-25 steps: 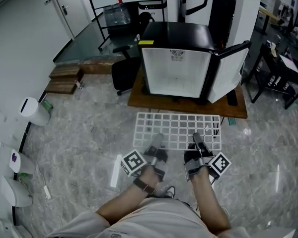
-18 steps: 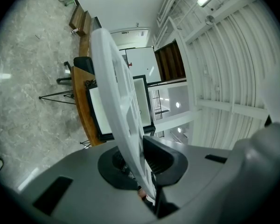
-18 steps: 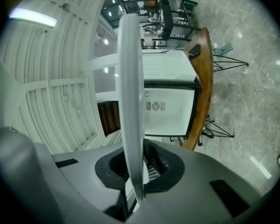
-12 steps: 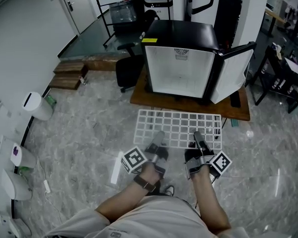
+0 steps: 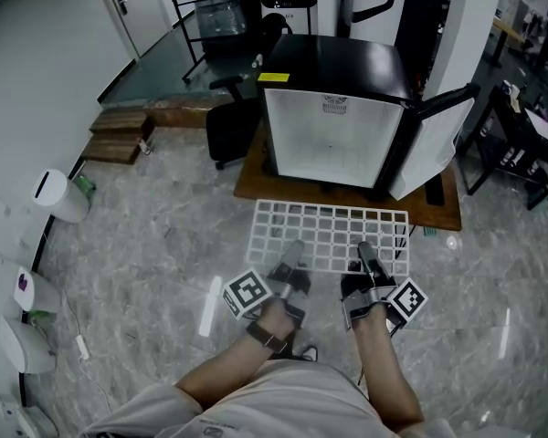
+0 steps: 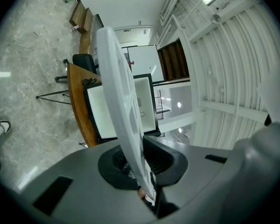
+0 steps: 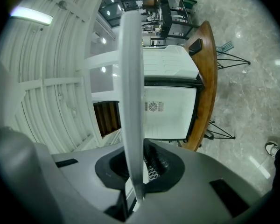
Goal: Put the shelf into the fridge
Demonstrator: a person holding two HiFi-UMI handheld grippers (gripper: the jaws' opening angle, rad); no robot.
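A white wire shelf [image 5: 329, 236] is held flat above the floor, in front of a small black fridge [image 5: 333, 108] whose door [image 5: 434, 140] stands open to the right. My left gripper [image 5: 288, 261] is shut on the shelf's near edge left of centre. My right gripper [image 5: 367, 258] is shut on the same edge right of centre. In the left gripper view the shelf [image 6: 121, 106] appears edge-on between the jaws, with the fridge [image 6: 126, 108] beyond. The right gripper view shows the shelf [image 7: 131, 97] edge-on too, the white fridge interior [image 7: 168, 111] behind it.
The fridge stands on a low wooden table [image 5: 347, 197]. A black office chair [image 5: 230, 130] is at its left, wooden pallets [image 5: 119, 135] lie further left, and a black desk frame [image 5: 521, 144] stands at the right. The floor is grey marble [image 5: 146, 245].
The view has shifted slightly; the shelf and both grippers stay at about the same place before the fridge, both still holding it.
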